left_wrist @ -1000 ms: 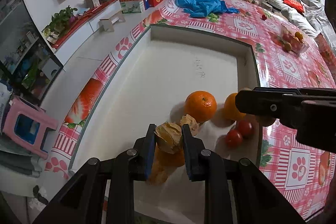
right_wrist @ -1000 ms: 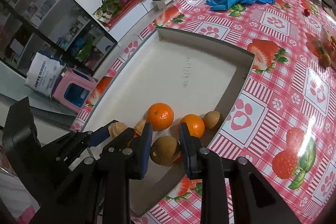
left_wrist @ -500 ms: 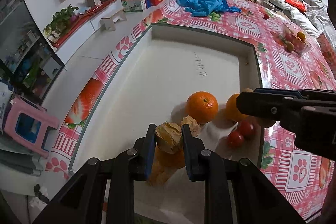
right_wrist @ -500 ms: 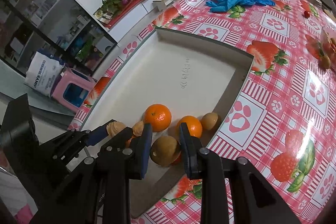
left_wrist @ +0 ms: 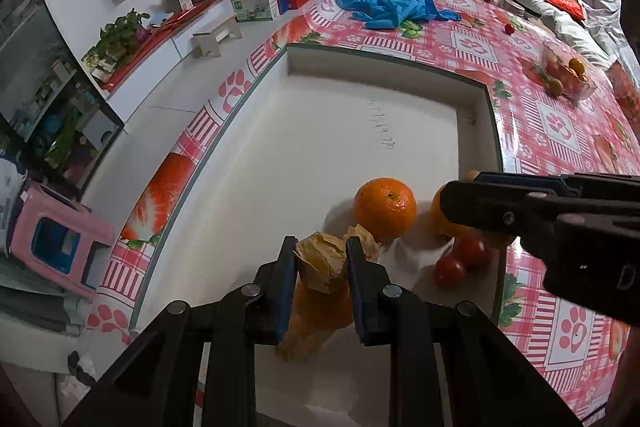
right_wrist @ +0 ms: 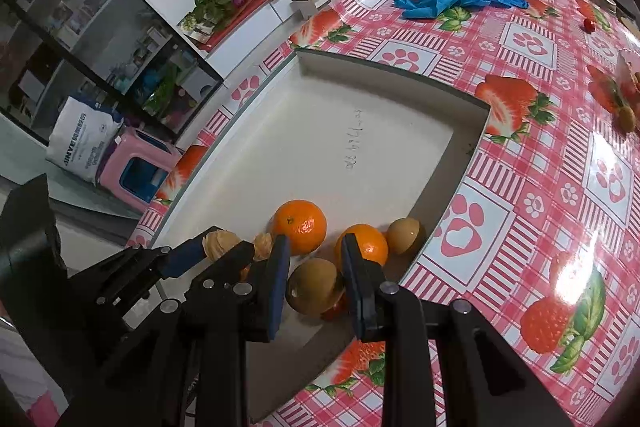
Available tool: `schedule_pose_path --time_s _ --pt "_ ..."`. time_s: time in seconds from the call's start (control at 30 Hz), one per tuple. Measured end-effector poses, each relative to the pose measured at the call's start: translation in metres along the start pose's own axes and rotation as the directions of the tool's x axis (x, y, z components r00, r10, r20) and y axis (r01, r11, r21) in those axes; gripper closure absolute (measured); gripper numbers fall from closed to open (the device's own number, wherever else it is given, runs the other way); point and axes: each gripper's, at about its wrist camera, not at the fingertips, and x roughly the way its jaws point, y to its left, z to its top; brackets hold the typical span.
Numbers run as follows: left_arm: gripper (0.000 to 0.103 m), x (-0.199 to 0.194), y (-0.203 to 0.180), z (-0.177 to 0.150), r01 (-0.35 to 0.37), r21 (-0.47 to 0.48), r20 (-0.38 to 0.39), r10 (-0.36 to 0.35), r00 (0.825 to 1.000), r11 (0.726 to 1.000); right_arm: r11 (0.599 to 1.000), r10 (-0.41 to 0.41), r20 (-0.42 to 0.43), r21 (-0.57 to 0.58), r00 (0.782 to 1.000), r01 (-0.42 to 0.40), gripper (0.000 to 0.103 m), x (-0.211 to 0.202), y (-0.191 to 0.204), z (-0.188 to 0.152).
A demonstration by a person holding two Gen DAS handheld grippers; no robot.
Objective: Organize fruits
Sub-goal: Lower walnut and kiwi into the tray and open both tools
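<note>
My left gripper (left_wrist: pixel 320 261) is shut on a papery, yellow-brown husk fruit (left_wrist: pixel 322 261) just above the near end of the white tray (left_wrist: pixel 340 131). A second husk fruit (left_wrist: pixel 366 239) lies behind it, and something orange shows underneath. My right gripper (right_wrist: pixel 314 269) is shut on a brown kiwi-like fruit (right_wrist: pixel 312 287) at the tray's near right corner. An orange (left_wrist: pixel 385 209) sits in the tray, a second orange (right_wrist: pixel 366 245) beside it and a small brown fruit (right_wrist: pixel 404 231) against the wall. Two small red tomatoes (left_wrist: pixel 450 271) lie below the right gripper.
The tray lies on a table with a red strawberry-and-paw cloth (right_wrist: pixel 560 187). A crumpled blue bag (left_wrist: pixel 392 7) lies at the far end, a clear container of fruit (left_wrist: pixel 560 75) at the right, and a small red fruit (left_wrist: pixel 509 29) alone. A pink stool (left_wrist: pixel 60 247) stands on the floor at left.
</note>
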Motion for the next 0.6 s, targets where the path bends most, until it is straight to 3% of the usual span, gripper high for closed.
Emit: schedule_pose_path --time_s 0.23,0.3,0.33,0.37,0.4,0.43,0.53,0.6 --pt "0.077 0.002 0.001 0.001 0.006 -0.008 0.005 -0.006 1.000 1.000 1.000 -0.027 -0.012 -0.014 1.000 0.027 0.074 0.010 0.001 0.003" --pt "0.077 0.001 0.001 0.001 0.003 0.000 0.013 -0.003 1.000 1.000 0.999 -0.031 -0.014 -0.021 0.999 0.030 0.070 0.011 0.002 0.004" --pt "0.075 0.002 0.000 0.000 -0.001 0.005 0.016 0.001 1.000 1.000 0.999 -0.029 -0.014 -0.020 0.999 0.028 0.061 0.011 0.003 0.005" --pt "0.071 0.001 -0.001 0.000 -0.001 0.008 0.019 0.001 1.000 1.000 1.000 -0.023 -0.012 -0.019 1.000 0.023 0.046 0.010 0.004 0.005" --pt "0.048 0.001 -0.001 -0.001 -0.001 0.006 0.022 0.001 1.000 1.000 1.000 -0.020 -0.010 -0.019 1.000 0.020 0.040 0.010 0.003 0.005" --pt "0.017 -0.001 0.000 -0.002 -0.003 -0.004 0.036 0.003 0.999 1.000 1.000 -0.020 -0.007 -0.021 1.000 0.020 0.032 0.009 0.004 0.005" --pt "0.013 -0.012 0.001 -0.003 -0.008 -0.013 0.100 0.009 0.995 1.000 0.999 -0.028 0.003 -0.038 1.000 0.028 0.030 0.006 0.007 0.004" --pt "0.013 -0.012 -0.001 -0.002 0.002 -0.001 0.085 -0.002 0.996 1.000 0.999 -0.032 0.007 -0.038 0.999 0.032 0.024 0.003 0.008 0.005"
